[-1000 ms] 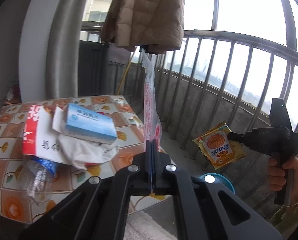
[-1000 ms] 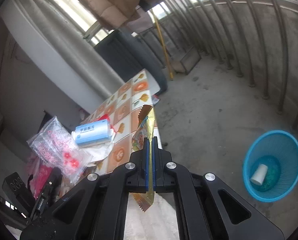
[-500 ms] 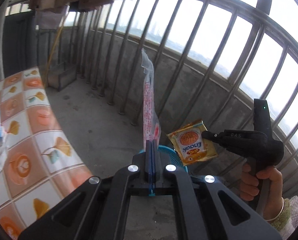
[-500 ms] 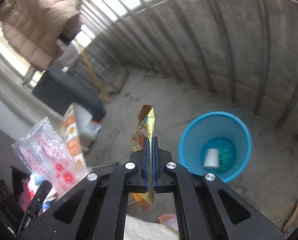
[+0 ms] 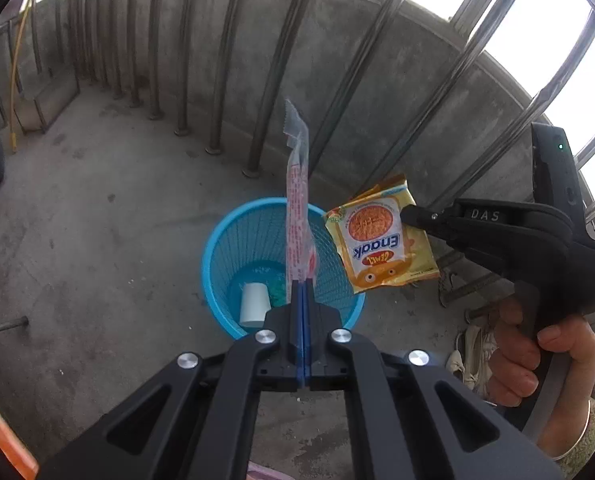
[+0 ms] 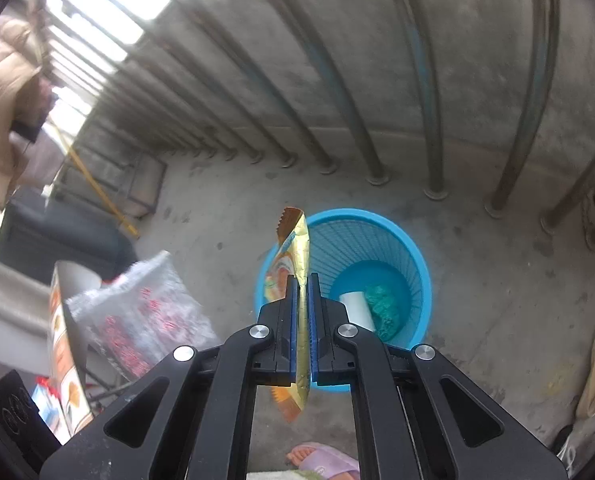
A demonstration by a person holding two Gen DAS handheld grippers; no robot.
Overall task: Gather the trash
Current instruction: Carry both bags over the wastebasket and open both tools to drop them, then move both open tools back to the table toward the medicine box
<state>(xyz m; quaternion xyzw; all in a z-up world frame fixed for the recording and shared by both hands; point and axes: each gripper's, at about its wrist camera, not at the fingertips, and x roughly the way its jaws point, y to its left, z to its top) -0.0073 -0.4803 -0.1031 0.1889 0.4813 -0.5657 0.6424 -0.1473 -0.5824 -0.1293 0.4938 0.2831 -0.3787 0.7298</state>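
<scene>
My left gripper (image 5: 300, 292) is shut on a clear plastic wrapper with red print (image 5: 297, 208), held edge-on above the blue mesh bin (image 5: 217, 264). My right gripper (image 6: 303, 284) is shut on a yellow Enaak snack packet (image 6: 297, 248), held over the blue bin (image 6: 413, 256). In the left wrist view the right gripper (image 5: 407, 214) holds the packet (image 5: 381, 240) just above the bin's right rim. The clear wrapper (image 6: 145, 312) shows at left in the right wrist view. A white cup (image 5: 254, 304) and green trash (image 6: 381, 304) lie in the bin.
Metal railing bars (image 5: 281, 60) and a low concrete wall stand behind the bin. The tiled table's edge (image 6: 63, 344) is at the left. A pink slipper (image 6: 321, 458) lies on the floor below. Shoes (image 5: 471, 348) lie right of the bin.
Both grippers have swung away from the table and down toward the floor. The bin has come to the centre under both held wrappers.
</scene>
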